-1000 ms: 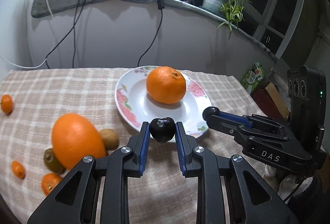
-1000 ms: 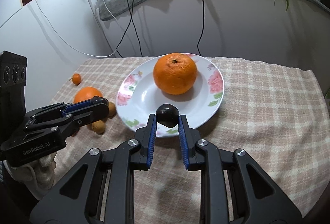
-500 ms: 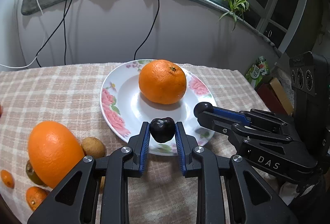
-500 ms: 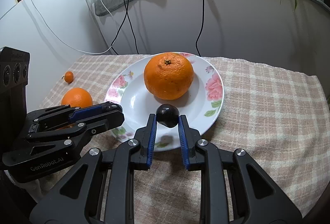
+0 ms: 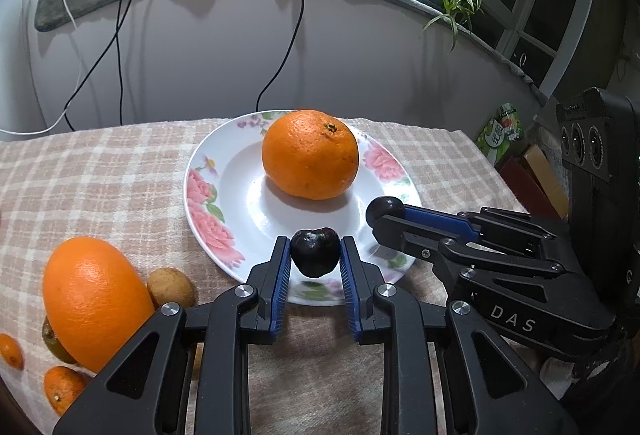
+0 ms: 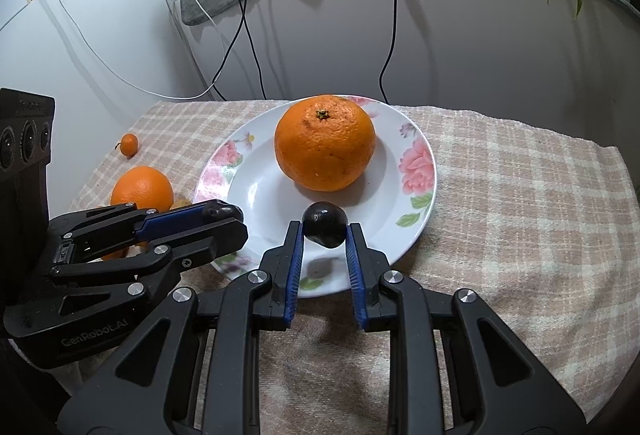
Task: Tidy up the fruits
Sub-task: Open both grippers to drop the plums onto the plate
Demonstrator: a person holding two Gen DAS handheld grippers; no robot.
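gripping one dark cherry [image 5: 315,251] each, left gripper [image 5: 315,255] and right gripper [image 6: 324,231] hang over plate [image 5: 208,191] near rim, orange [image 5: 310,154] just beyond at frame centre.

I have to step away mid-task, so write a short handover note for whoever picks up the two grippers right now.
Left hand-held gripper: shut on a dark cherry, held over the near rim of the floral plate.
Right hand-held gripper: shut on a second dark cherry, also over the plate's near edge.
Done: one large orange sits on the plate.
Left: release both cherries onto the plate, then collect the fruit on the checked cloth left of it: another large orange, a brown longan-like fruit, several small kumquats.
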